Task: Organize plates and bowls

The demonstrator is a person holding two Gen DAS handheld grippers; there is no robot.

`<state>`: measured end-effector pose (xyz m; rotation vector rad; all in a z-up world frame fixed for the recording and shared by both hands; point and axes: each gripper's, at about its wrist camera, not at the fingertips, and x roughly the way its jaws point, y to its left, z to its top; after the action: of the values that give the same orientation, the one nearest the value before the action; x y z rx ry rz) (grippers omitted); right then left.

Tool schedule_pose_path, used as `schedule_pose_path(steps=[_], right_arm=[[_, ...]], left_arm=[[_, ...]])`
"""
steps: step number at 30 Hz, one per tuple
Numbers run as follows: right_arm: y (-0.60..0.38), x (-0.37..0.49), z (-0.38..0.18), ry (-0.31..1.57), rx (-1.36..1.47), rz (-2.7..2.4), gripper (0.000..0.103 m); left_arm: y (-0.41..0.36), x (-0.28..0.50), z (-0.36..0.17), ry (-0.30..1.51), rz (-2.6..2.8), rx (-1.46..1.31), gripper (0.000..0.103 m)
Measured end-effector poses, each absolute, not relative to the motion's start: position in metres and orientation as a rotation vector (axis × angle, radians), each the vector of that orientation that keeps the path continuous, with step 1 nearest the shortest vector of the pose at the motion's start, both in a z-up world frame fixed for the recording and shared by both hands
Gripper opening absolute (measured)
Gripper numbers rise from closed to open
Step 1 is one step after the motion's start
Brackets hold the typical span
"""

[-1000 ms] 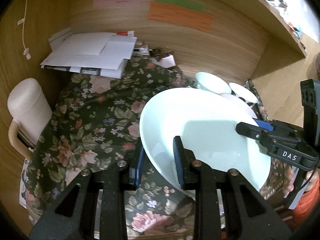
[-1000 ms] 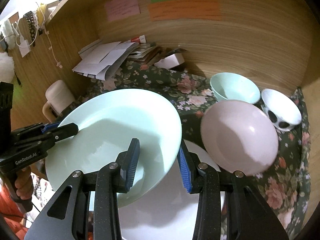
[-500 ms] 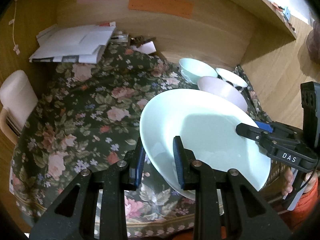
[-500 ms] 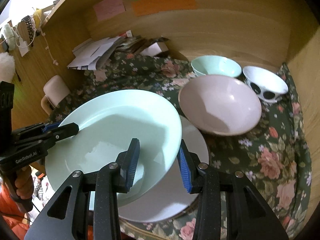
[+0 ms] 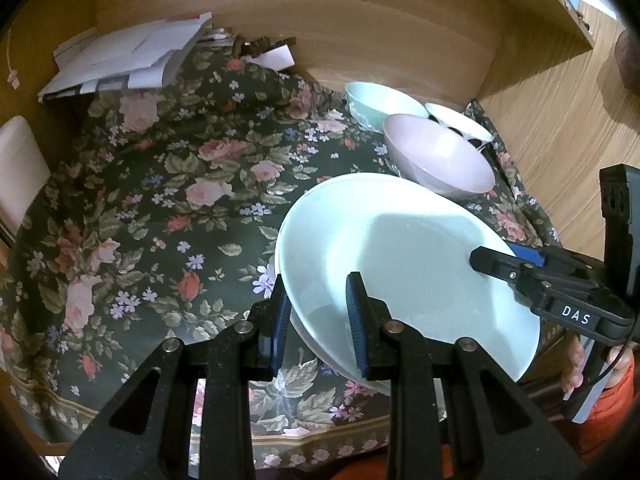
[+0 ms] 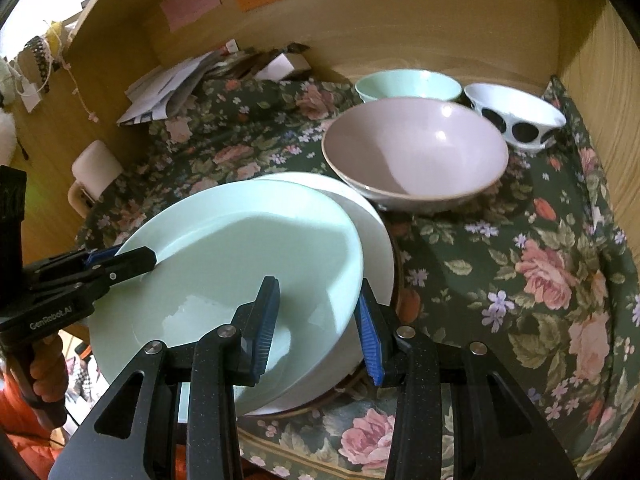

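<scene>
Two grippers share one load: the left gripper (image 5: 318, 312) is clamped on the near-left rim of the mint plate (image 5: 400, 264), one pad under the rim and one on its upper face, and the right gripper (image 6: 316, 320) pinches the opposite rim in the same way; each shows in the other's view, biting the plate's far edge, so the plate is carried between them and not by either alone; a hand (image 5: 576, 364) in an orange sleeve shows behind the right tool. Just under the mint plate lies a white plate (image 6: 372, 216), resting on the floral cloth (image 5: 160, 220) with what looks like a brown mat or tray rim beneath it; the mint plate overlaps it and sits tilted and offset toward the left, and whether the two already touch cannot be told from either view. Just beyond the plates stands the pink bowl (image 6: 416, 152), close to the white plate's far edge; behind it the mint bowl (image 6: 408, 84) and, beside that, the white bowl with black spots (image 6: 516, 116), all three separate and unstacked. Farthest back, papers (image 5: 124, 56) lie against the wooden wall. By my reading the plate stack is half made: the mint plate needs centring, lowering and releasing, and the three bowls look still to be nested, so most of the sorting remains.
</scene>
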<state>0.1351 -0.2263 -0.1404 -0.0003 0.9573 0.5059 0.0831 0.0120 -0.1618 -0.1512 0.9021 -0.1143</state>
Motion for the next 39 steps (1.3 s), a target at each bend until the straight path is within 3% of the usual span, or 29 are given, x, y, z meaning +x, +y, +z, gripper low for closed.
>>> schedule_pose_path(steps=[33, 36, 39], right_arm=[[-0.227, 0.144, -0.145, 0.979, -0.02, 0.49, 0.035], [-0.231, 0.142, -0.141, 0.967, -0.016, 0.474, 0.035], [-0.237, 0.139, -0.131, 0.926, -0.028, 0.438, 0.035]], left_arm=[[0.016, 0.11, -0.187, 0.975, -0.086, -0.117, 0.028], [0.018, 0.11, -0.182, 0.96, -0.073, -0.107, 0.031], [0.018, 0.107, -0.173, 0.932, -0.067, -0.097, 0.04]])
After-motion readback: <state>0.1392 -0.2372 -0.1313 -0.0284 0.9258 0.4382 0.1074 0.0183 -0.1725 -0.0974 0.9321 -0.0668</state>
